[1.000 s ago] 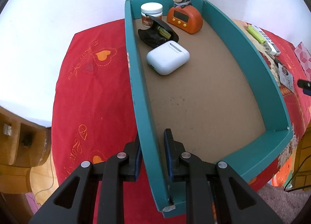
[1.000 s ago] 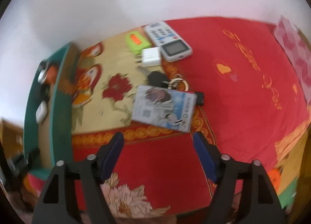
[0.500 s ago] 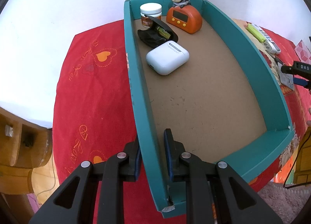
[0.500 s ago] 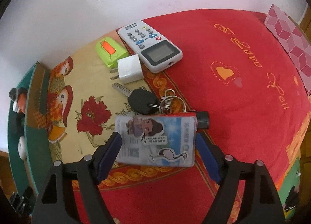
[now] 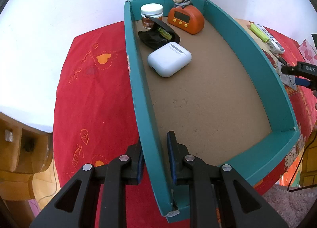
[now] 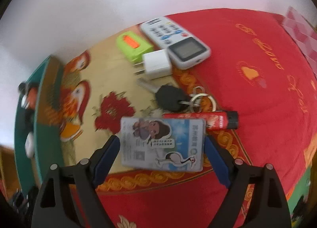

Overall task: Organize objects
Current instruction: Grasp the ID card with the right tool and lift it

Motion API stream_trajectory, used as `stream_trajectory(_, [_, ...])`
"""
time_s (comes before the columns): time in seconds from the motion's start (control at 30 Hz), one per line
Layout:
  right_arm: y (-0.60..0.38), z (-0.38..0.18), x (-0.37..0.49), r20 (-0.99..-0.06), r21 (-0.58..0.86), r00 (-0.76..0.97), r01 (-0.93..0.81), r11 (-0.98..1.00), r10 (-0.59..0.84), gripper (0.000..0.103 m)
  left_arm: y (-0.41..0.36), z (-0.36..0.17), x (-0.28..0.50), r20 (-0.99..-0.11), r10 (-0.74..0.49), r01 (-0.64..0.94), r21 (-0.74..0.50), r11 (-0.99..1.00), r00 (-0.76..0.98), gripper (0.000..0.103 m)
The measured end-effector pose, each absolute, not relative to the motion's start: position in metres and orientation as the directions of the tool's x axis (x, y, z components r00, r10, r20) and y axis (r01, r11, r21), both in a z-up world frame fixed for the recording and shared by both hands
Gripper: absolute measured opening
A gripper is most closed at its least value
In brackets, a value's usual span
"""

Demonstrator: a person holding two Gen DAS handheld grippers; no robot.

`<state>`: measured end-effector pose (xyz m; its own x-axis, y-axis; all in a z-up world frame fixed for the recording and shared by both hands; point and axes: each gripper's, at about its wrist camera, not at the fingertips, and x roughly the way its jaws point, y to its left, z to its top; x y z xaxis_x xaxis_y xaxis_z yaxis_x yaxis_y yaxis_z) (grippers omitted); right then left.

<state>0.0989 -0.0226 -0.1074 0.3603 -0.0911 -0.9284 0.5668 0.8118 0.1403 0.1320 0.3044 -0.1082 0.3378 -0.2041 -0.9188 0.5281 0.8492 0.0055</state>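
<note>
Four items already sat at the far end of the teal tray [image 5: 275, 81], whose wall my left gripper [image 5: 154, 154] clamped. My right gripper [image 6: 161, 153] was opening around the card [image 6: 164, 142], not yet gripped; five more lay beyond it.

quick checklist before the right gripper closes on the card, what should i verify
1. Card lies between the right gripper fingers: ok.
2. Fingers clear of the card while the jaws are opening: ok, gaps show on both sides.
3. Red lighter clear of the grasp: not ok, the card's far edge overlaps it.
4. Key out of the fingers' path: ok, it lies beyond the card.
5. Left gripper clamped on the teal box wall: ok.
6. Free floor space in the box for the card: ok.
</note>
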Motion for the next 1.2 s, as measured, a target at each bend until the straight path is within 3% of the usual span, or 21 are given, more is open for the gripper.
stream_trajectory(0.27, [0.004, -0.101, 0.093, -0.938, 0.255, 0.319, 0.358, 0.898, 0.139, 0.087, 0.306, -0.108, 0.134, -0.919, -0.209, 0.521, -0.003, 0.853, 0.336, 0.020])
stream_trajectory(0.47, [0.035, -0.091, 0.105, -0.965, 0.002, 0.262, 0.021, 1.000, -0.003, 0.086, 0.307, -0.108, 0.135, -0.918, -0.208, 0.517, -0.004, 0.856, 0.337, 0.020])
stream_trajectory(0.67, [0.035, -0.105, 0.129, -0.981, -0.068, 0.192, -0.253, 0.965, -0.018, 0.086, 0.307, -0.109, 0.133, -0.917, -0.203, 0.509, -0.001, 0.861, 0.342, 0.020])
stream_trajectory(0.9, [0.036, -0.117, 0.155, -0.988, -0.082, 0.151, -0.410, 0.908, -0.021, 0.085, 0.305, -0.109, 0.133, -0.920, -0.189, 0.495, 0.007, 0.869, 0.344, 0.020])
stream_trajectory(1.07, [0.025, -0.119, 0.165, -0.994, -0.007, 0.100, -0.375, 0.927, 0.033, 0.072, 0.303, -0.109, 0.132, -0.919, -0.183, 0.489, 0.012, 0.872, 0.350, 0.020])
stream_trajectory(1.13, [0.026, -0.116, 0.161, -0.994, -0.004, 0.107, -0.382, 0.924, 0.040, 0.060, 0.303, -0.109, 0.133, -0.918, -0.182, 0.484, 0.012, 0.875, 0.351, 0.020])
stream_trajectory(1.2, [0.027, -0.114, 0.158, -0.992, -0.008, 0.117, -0.375, 0.927, 0.039, 0.059, 0.303, -0.109, 0.133, -0.918, -0.181, 0.483, 0.013, 0.876, 0.352, 0.020])
